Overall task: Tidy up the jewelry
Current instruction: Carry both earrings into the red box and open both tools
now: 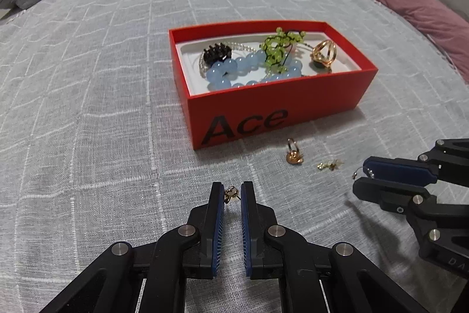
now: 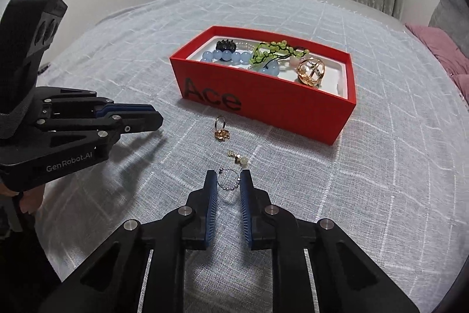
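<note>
Left hand-held gripper (image 1: pixel 233 191) pinches a gold earring (image 1: pixel 231 193); right hand-held gripper (image 2: pixel 228 181) pinches a thin beaded hoop (image 2: pixel 229 180) (barely caught), which could slip onto the bed (image 2: pixel 381 166).

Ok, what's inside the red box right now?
Inside the red box: blue bead bracelet, green beaded piece, black clip, gold ring, clear bead strand. Whatever lies beneath the pile is covered.
</note>
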